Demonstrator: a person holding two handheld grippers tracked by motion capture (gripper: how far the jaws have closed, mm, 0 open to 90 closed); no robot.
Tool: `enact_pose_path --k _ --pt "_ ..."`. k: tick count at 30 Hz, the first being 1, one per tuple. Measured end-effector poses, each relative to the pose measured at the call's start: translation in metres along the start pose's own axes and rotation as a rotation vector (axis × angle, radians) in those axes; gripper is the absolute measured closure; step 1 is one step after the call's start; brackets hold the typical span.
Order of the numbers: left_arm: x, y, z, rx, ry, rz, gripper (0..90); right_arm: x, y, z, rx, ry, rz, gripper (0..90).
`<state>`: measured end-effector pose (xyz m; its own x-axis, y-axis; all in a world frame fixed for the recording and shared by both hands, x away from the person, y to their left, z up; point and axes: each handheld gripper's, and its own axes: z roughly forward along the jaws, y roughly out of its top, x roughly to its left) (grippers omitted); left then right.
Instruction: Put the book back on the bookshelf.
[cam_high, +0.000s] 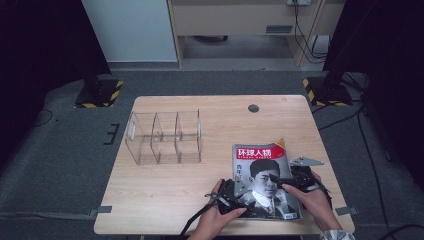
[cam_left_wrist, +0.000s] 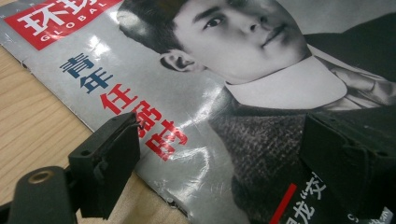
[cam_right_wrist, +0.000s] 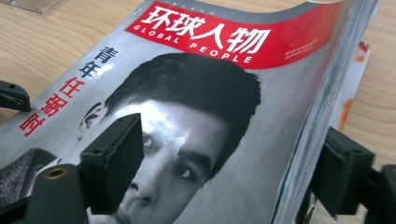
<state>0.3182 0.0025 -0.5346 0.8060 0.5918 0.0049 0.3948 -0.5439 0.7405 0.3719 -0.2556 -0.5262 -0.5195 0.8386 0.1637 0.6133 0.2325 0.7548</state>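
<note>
Two hands reach in from the near edge of a wooden worktop (cam_high: 165, 185), each holding a claw low over a magazine (cam_high: 265, 170) that lies at the worktop's near right. The left claw (cam_high: 235, 192) sits at the magazine's near left corner, angled toward the cover; its jaws stand wide apart, one over the cover's left edge, the other over the dark printed jacket, gripping nothing. The right claw (cam_high: 290, 181) comes in from the right side, its jaws also spread wide, one above the printed face, the other outside the magazine's right page edge, with no pad seen pressing. The high view alone takes in a clear three-compartment organizer (cam_high: 165, 137) standing well apart at the worktop's left. The right claw view alone shows the page edge lifted and curving. The magazine's long axis runs away from the person, red title band at the far end
</note>
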Motion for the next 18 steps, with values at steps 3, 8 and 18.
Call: enact_pose_path --k 3,8,18 --pt "0.000 0.000 0.000 0.000 0.000 -0.001 11.4 0.000 0.000 0.000 0.000 -0.007 -0.005 21.2" --pt "0.000 0.000 0.000 0.000 0.001 0.000 11.4 0.002 0.002 -0.010 -0.008 -0.006 -0.029 36.2" --pt "0.000 0.000 0.000 0.000 0.000 -0.001 11.4 0.012 0.001 -0.008 0.024 0.024 -0.056 41.2"
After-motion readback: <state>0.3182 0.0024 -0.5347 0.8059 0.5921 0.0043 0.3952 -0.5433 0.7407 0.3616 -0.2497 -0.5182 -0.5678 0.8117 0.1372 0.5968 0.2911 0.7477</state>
